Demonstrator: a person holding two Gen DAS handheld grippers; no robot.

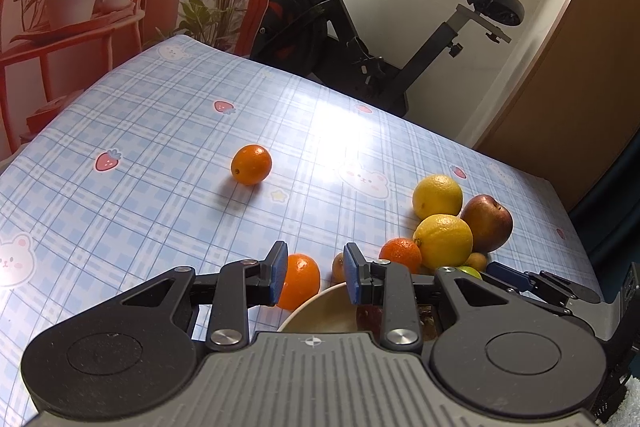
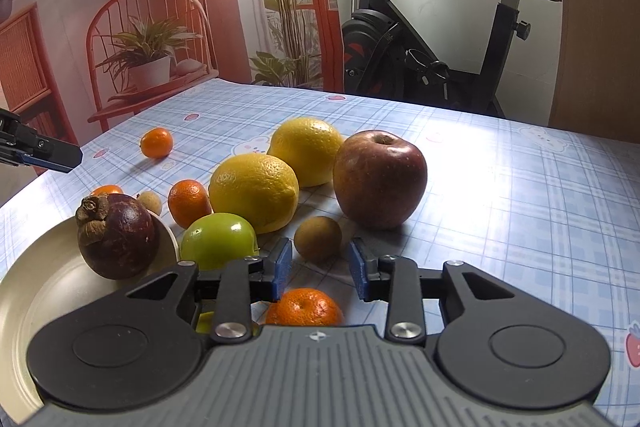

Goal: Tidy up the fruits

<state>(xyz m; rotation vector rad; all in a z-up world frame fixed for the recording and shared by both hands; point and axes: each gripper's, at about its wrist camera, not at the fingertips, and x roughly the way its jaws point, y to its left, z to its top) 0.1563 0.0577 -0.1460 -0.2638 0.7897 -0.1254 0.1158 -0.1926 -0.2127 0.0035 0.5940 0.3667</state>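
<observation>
A cream bowl (image 2: 24,291) holds a dark mangosteen (image 2: 116,237); its rim (image 1: 320,301) shows under my left gripper. Beside it lie a green apple (image 2: 218,239), two lemons (image 2: 254,191) (image 2: 306,151), a red apple (image 2: 380,179), a brown kiwi-like fruit (image 2: 318,238) and several small oranges (image 2: 188,203). My right gripper (image 2: 320,271) is open above a small orange (image 2: 304,308), not touching it. My left gripper (image 1: 316,275) is open and empty above the bowl's rim, an orange (image 1: 300,281) just beyond its left finger. A lone orange (image 1: 251,164) lies farther out.
The table wears a blue plaid cloth (image 1: 160,147) with bear and strawberry prints. An exercise bike (image 1: 360,27) stands beyond the far edge, a wooden panel (image 1: 580,87) to the right. The right gripper's tip (image 1: 520,279) shows in the left wrist view.
</observation>
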